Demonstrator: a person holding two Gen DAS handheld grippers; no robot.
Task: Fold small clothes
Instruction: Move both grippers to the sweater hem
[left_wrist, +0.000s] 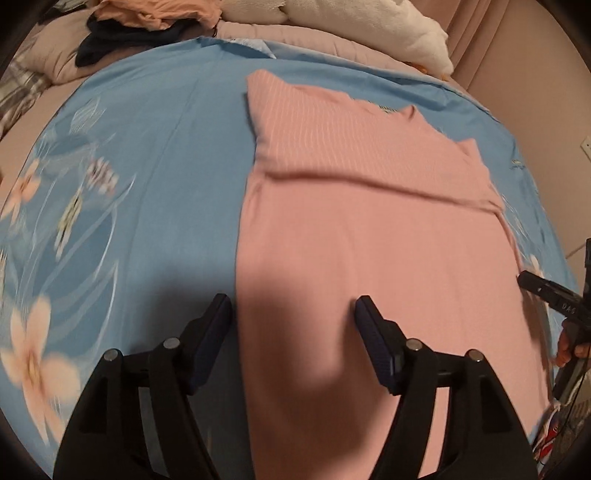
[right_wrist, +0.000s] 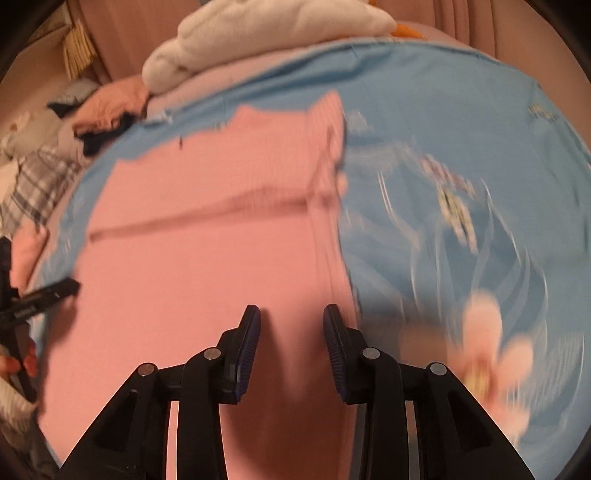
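While I hang above the pink top (left_wrist: 369, 236), both my jaw pairs stand released w/ nothing pinched; my left gripper (left_wrist: 293, 306) is spread wide, its left finger over bare blue sheet (left_wrist: 177, 184) just beside the top's left edge, its right finger over the pink cloth; my right gripper (right_wrist: 291, 314) is parted narrower, both fingers over the top, close to its right edge. The top lies flat on the sheet, sleeves folded in, a crease running across it approx. mid-way; neck end points away from me, hem end nearest, under my fingers. Whether my pads touch the cloth I can't tell; pics are blurred. Right gripper shows at the top's right edge in the left wrist view, fingertips of the hand holding it just visible; in the right wrist view the left gripper pokes in at the top's left edge. Beyond the top's neck end: a white plush bundle (right_wrist: 258, 33); a heap of dark & peach clothes (left_wrist: 147, 22) beyond its far left corner; plaid fabric (right_wrist: 33, 184) off its left side. Pale flower print (right_wrist: 487, 350) on the sheet right of the top.
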